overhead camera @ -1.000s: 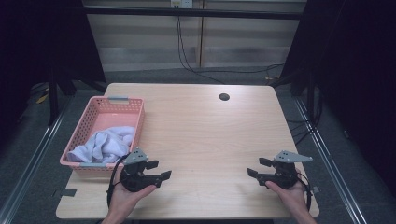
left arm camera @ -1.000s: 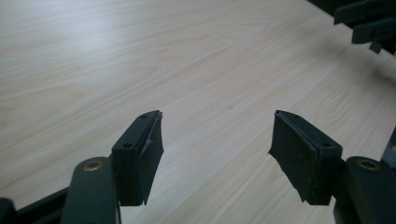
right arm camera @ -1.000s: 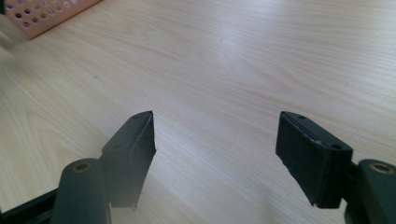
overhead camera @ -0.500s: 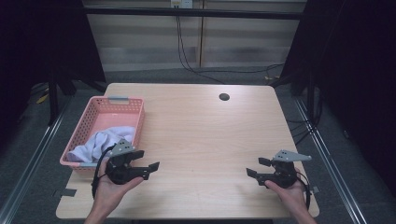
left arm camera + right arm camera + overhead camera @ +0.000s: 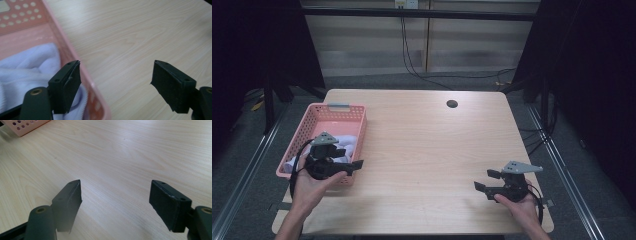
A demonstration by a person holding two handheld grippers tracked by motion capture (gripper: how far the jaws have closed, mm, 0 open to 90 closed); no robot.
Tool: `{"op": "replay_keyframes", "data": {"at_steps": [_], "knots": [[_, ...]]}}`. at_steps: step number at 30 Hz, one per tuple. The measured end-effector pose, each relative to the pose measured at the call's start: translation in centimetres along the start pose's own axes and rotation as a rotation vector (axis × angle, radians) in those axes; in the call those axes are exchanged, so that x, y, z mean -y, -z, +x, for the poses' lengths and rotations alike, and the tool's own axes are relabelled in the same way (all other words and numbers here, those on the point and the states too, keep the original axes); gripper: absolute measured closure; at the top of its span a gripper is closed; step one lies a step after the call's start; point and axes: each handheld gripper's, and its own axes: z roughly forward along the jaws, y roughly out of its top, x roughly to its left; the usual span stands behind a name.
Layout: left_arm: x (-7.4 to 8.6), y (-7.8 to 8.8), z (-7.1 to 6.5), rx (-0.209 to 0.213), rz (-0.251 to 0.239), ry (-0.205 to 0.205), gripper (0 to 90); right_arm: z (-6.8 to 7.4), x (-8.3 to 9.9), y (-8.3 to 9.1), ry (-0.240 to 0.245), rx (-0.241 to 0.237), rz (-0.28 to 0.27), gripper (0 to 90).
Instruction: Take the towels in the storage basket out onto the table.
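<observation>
A pink perforated basket [image 5: 337, 106] stands at the table's left and holds a white cloth [image 5: 348, 142]. My left gripper [image 5: 349, 157] hovers over the basket's near right corner, pointing right. Its jaws have just been opening and stand wide, gripping nothing. In the left gripper view the basket's rim [image 5: 75, 55] runs below my left gripper [image 5: 115, 77], with the cloth [image 5: 30, 65] beside the left jaw. My right gripper [image 5: 483, 180] rests open near the table's front right, pointing left. In the right gripper view, bare wood lies between the jaws of my right gripper [image 5: 115, 195].
A dark round hole [image 5: 452, 104] sits in the light wooden table [image 5: 427, 145] near its far edge. A corner of the basket [image 5: 25, 126] appears at the top left of the right gripper view. Dark floor and metal rails surround the table.
My left hand has moved left and up from the table's front to over the basket's corner, and its jaws have spread a little. The right hand has not moved.
</observation>
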Motion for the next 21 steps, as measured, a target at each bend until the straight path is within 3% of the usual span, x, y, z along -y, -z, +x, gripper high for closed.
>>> {"op": "replay_keyframes", "data": {"at_steps": [8,14,16,21], "knots": [[-0.2,1.9,3.3,-0.058,-0.029,0.086,19.7,0.1,0.1,0.0,0.003,-0.004,0.004,25.2],[0.0,2.5,4.7,-0.086,-0.020,0.088,16.9,-0.1,0.1,-0.1,-0.006,-0.012,0.007,25.2],[0.2,3.0,5.5,-0.119,-0.022,0.082,16.9,-0.2,0.0,-0.1,-0.010,-0.015,0.008,25.3],[0.5,3.0,7.3,-0.138,0.032,0.111,16.1,-0.1,0.0,-0.2,-0.010,-0.018,0.014,25.5]]}}
